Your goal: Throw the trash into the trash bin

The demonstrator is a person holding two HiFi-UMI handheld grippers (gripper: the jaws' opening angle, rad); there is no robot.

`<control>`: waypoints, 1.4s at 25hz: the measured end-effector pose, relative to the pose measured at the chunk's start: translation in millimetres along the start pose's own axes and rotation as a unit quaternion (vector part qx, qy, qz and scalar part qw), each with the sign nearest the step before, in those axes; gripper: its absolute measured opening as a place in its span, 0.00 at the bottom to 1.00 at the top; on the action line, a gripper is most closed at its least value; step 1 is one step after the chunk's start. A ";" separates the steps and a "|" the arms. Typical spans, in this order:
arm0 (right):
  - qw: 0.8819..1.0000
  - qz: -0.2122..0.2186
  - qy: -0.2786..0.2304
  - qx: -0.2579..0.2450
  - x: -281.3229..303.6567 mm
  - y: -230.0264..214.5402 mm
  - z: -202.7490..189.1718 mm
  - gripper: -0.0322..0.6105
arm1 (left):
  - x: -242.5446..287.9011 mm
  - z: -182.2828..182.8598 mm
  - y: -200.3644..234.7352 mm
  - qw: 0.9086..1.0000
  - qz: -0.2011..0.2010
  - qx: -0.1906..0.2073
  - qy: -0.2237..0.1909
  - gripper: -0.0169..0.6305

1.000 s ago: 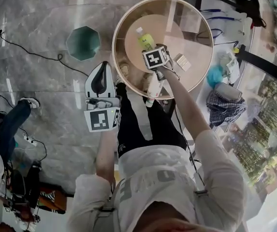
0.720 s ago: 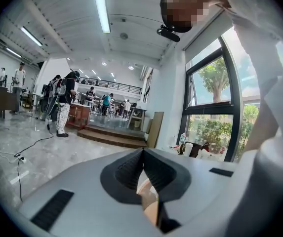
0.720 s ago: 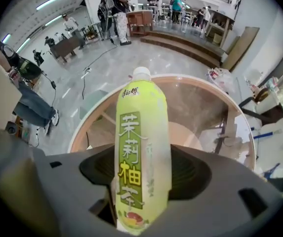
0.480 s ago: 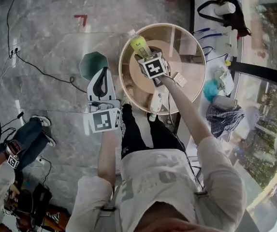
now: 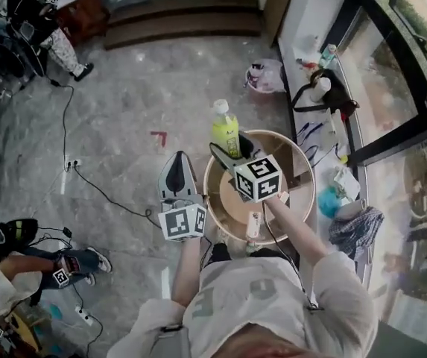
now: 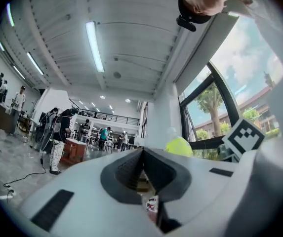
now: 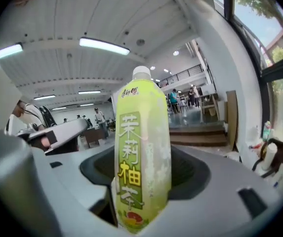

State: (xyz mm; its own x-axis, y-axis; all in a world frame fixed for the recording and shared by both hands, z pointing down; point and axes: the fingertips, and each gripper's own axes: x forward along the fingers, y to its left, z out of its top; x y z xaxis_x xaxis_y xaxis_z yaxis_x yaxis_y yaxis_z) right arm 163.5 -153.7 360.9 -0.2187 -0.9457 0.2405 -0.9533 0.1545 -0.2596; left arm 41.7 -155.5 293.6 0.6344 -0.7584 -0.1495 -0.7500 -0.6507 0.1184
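1. The right gripper [image 5: 232, 154] is clamped on a drink bottle [image 7: 142, 157]. Its jaws have just closed in a little, with the bottle between them, one on each side of its lower body.
2. The bottle is clear plastic filled with a pale yellow-green drink and has a white screw cap. A green label runs down its front, with white and yellow Chinese characters and a small fruit picture near the base.
3. In the right gripper view the bottle stands upright, with its base down in the throat of the jaws.
4. In the head view it is held up in the air, over the far left rim of the round glass table [image 5: 302, 159].
5. The left gripper [image 5: 179, 159] is beside the right one, just left of the table. Its jaws are pressed together at the tips with nothing gripped between them.
6. A small white tube [image 5: 254, 223] and a little box [image 5: 281, 197] lie on the table's lower wooden shelf.
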 end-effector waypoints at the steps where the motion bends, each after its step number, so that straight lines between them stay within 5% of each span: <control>1: 1.000 0.004 -0.024 -0.012 -9.6 6.8 17.2 0.50 | 2.2 15.4 -2.4 1.000 0.000 0.001 -0.016 0.05; 9: 0.993 0.021 -0.107 -0.045 -61.8 39.1 70.6 0.50 | -6.5 81.8 -11.7 0.997 0.003 0.024 -0.080 0.05; 15: 0.993 0.054 -0.084 -0.060 -45.1 51.1 54.8 0.50 | -26.3 72.7 2.0 0.997 0.028 0.034 -0.066 0.05; 21: 0.985 0.139 -0.046 -0.092 6.7 112.0 23.4 0.50 | -61.4 55.1 58.4 0.993 0.097 0.030 -0.052 0.05; 27: 0.962 0.249 0.038 -0.103 62.6 173.0 -80.5 0.50 | -129.2 -24.0 116.1 0.980 0.193 0.046 0.003 0.05; 35: 0.938 0.289 0.147 -0.120 188.3 207.0 -282.4 0.50 | -197.5 -171.6 227.7 0.956 0.289 0.013 0.054 0.05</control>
State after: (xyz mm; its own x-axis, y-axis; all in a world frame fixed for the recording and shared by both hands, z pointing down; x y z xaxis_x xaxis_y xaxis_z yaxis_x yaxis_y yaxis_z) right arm -133.9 -219.0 616.6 -0.7284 -0.5694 0.3812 -0.6692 0.7105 -0.2175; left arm -222.2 -160.2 518.6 0.1270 -0.9913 0.0348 -0.9846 -0.1217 0.1255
